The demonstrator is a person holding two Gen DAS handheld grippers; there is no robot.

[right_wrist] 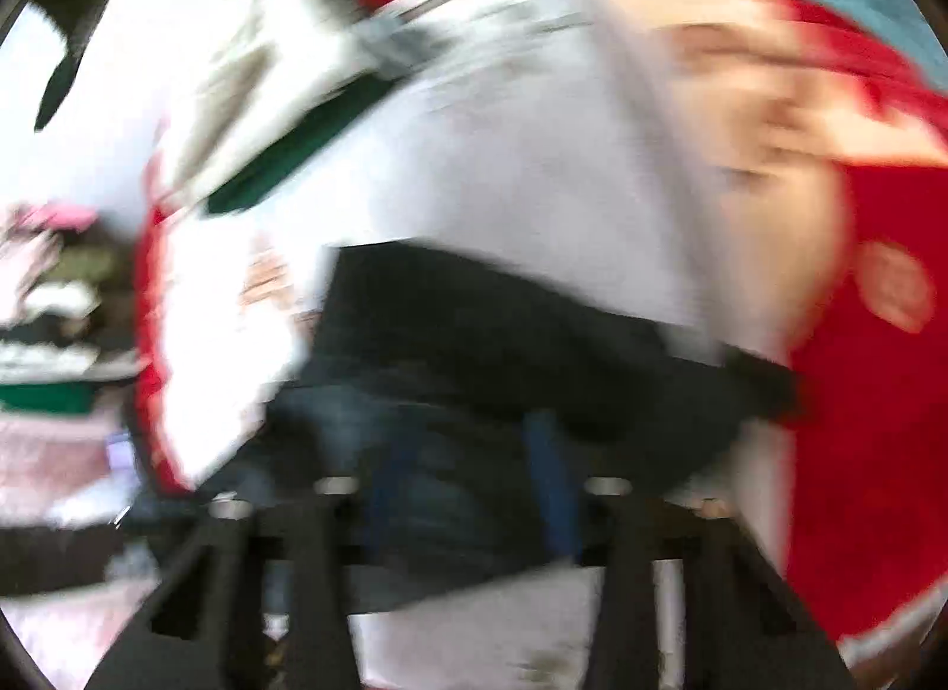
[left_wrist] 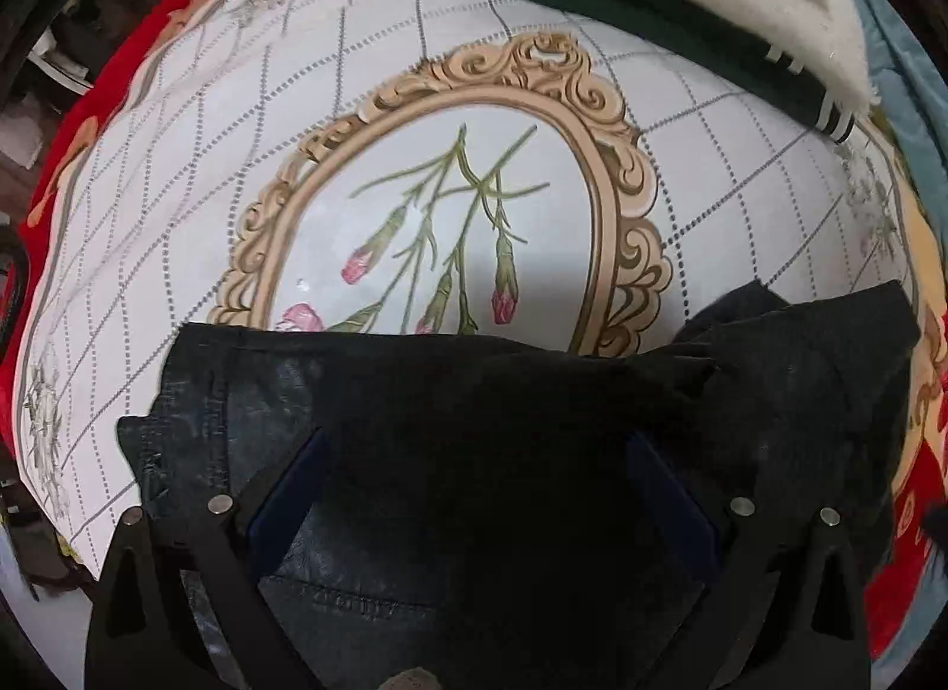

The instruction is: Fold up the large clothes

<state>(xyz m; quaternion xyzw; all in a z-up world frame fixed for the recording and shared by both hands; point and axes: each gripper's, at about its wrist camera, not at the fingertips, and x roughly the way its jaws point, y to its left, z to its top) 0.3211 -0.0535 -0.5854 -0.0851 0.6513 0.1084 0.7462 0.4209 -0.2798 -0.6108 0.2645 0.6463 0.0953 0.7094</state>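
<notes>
White floral-printed sheet (left_wrist: 178,216), red blanket (left_wrist: 53,180) edging, dark jeans (left_wrist: 474,423) on top.

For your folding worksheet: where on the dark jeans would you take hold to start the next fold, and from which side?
Grip the dark jeans at the left corner of their far edge, coming from the left; that corner lies flat and exposed on the floral cloth, while the right end is bunched.
</notes>
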